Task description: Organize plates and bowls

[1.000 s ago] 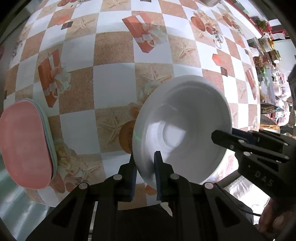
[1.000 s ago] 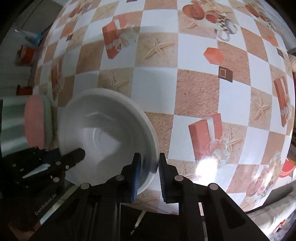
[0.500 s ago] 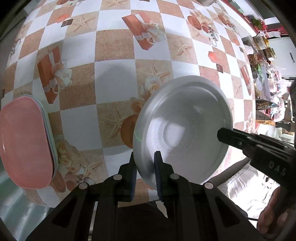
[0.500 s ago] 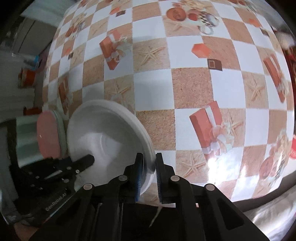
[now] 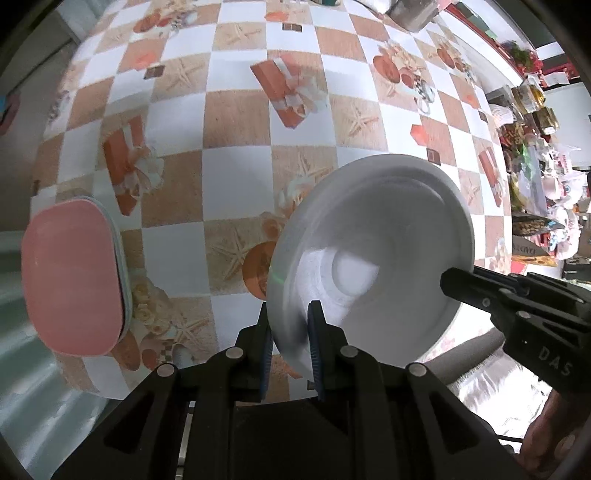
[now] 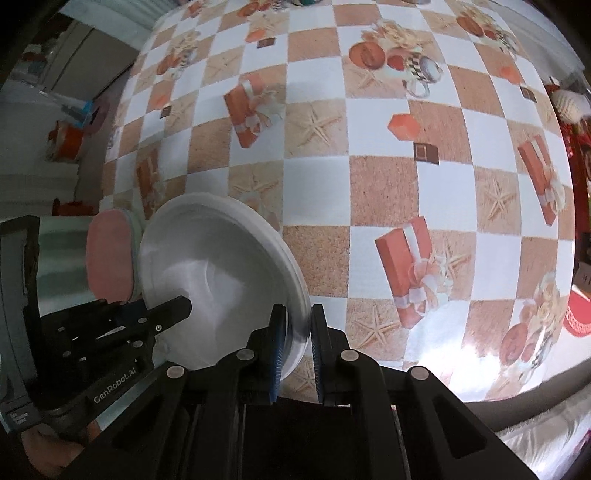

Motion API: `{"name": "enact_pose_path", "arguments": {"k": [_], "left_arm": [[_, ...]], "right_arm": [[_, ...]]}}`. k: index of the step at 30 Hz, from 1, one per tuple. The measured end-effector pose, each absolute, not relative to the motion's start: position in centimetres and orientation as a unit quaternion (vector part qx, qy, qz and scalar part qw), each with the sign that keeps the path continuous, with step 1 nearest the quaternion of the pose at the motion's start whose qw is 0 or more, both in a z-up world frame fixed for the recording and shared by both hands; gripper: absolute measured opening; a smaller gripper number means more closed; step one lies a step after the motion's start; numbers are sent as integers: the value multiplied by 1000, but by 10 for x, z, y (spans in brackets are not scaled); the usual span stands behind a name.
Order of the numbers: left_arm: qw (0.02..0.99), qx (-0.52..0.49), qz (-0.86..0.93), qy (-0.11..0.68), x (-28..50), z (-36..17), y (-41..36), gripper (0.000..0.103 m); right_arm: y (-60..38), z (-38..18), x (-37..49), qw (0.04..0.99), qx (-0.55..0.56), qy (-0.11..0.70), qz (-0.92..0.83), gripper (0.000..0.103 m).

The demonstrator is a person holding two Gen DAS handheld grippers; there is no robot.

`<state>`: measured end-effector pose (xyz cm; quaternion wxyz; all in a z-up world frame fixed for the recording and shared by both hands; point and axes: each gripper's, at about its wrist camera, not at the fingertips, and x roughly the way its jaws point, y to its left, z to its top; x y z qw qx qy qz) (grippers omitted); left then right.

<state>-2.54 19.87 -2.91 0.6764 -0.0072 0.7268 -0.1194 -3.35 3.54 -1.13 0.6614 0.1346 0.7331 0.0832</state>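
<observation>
Left gripper (image 5: 289, 334): both blue pads clamp the near rim of the white bowl (image 5: 373, 258), one pad outside the wall, the other inside. The jaws stand narrow, with only the rim's thickness between them.

Right gripper (image 6: 297, 338): clamps the opposite rim of the same white bowl (image 6: 214, 280) in the same way, one pad on each face of the rim. In the left wrist view this gripper (image 5: 448, 282) enters from the right edge, and its one visible fingertip lies against the bowl's inner wall. In the right wrist view the left gripper (image 6: 184, 308) enters from the lower left, with its finger on the inside of the bowl.

Bowl: deep, plain white, with a broad flat rim and a small round base. It is held between the two grippers and tilted, so each camera looks into its hollow. It appears clear of the tablecloth (image 5: 236, 173), though its underside is hidden from both cameras.

Beyond the bowl, to the left: pink plate (image 5: 70, 280), rounded-rectangular, on top of a pale blue-green one whose edge shows beneath it, at the table's left border. The right wrist view shows the same pink plate (image 6: 109, 258) just past the bowl's far rim.

Farther: checkered tablecloth printed with starfish and orange gift boxes. Metal pot (image 5: 413, 11) at the far edge, only partly in view. Cluttered shelves (image 5: 532, 110) stand beyond the table on the right.
</observation>
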Motion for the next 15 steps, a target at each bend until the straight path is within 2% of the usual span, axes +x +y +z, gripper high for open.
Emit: {"name": "enact_pose_path", "arguments": {"k": [15], "left_arm": [[690, -37, -32, 722, -48, -10, 225, 22]], "right_arm": [[47, 7, -31, 660, 124, 721, 172, 15]]}}
